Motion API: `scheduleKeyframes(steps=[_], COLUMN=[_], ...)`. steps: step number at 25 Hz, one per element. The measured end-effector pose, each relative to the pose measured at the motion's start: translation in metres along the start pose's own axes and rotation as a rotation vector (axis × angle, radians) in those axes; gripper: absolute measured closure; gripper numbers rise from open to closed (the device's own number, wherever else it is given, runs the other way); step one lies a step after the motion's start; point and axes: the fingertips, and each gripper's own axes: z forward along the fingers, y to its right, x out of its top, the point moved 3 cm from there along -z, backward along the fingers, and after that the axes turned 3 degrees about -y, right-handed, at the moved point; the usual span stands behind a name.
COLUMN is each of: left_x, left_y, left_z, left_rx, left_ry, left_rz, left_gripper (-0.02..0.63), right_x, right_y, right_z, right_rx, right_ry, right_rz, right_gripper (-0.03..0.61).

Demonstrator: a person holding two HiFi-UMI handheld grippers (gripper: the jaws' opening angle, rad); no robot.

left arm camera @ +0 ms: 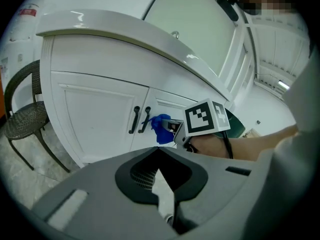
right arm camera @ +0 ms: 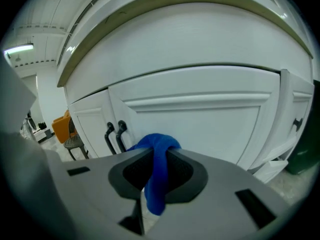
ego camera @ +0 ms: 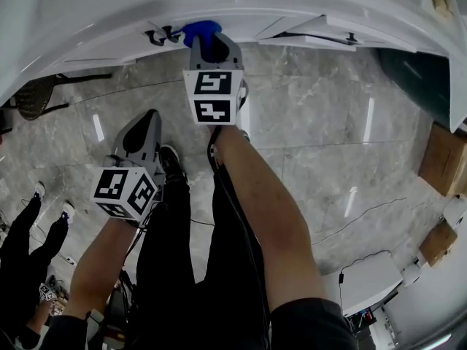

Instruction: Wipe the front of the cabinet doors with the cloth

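Note:
A blue cloth [right arm camera: 159, 170] is pinched in my right gripper [right arm camera: 159, 151], whose jaws are shut on it. The cloth [ego camera: 201, 33] is held up against the white cabinet door [right arm camera: 200, 119], just right of the two black door handles [right arm camera: 115, 134]. In the left gripper view the cloth [left arm camera: 161, 128] and the right gripper [left arm camera: 175, 130] sit beside the handles [left arm camera: 140, 119]. My left gripper [ego camera: 146, 133] hangs back over the floor, away from the cabinet, jaws shut with nothing between them.
A white countertop [left arm camera: 125, 31] overhangs the doors. A dark wire chair [left arm camera: 25, 119] stands left of the cabinet. Another door [right arm camera: 295, 124] at the right stands ajar. Grey marble floor [ego camera: 321, 122] lies below, with cardboard boxes [ego camera: 444, 159] at the right and a bystander's legs [ego camera: 29, 232] at the left.

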Motion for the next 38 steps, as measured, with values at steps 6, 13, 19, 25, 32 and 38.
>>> scheduleKeyframes(steps=[6, 13, 19, 25, 32, 38], left_x=[0.002, -0.008, -0.007, -0.002, -0.013, -0.014], left_y=[0.04, 0.087, 0.1, 0.085, 0.045, 0.006], left_z=[0.034, 0.063, 0.071, 0.059, 0.025, 0.001], left_rx=[-0.031, -0.067, -0.067, -0.062, -0.059, -0.051], left_ry=[-0.015, -0.055, -0.062, -0.038, -0.031, -0.015], left_rz=[0.016, 0.034, 0.041, 0.031, 0.01, -0.006], left_gripper=[0.615, 0.615, 0.615, 0.615, 0.615, 0.615], right_x=[-0.007, -0.016, -0.025, -0.043, -0.037, -0.038], right_y=[0.062, 0.136, 0.165, 0.15, 0.04, -0.02], right_z=[-0.015, -0.035, -0.054, -0.058, -0.021, 0.012], right_rx=[-0.047, -0.106, -0.156, -0.184, -0.006, 0.029], right_ry=[0.0, 0.001, 0.01, -0.029, -0.016, -0.051], right_rz=[0.0, 0.041, 0.099, 0.138, 0.083, 0.065], right_gripper=[0.522, 0.522, 0.522, 0.522, 0.522, 0.521])
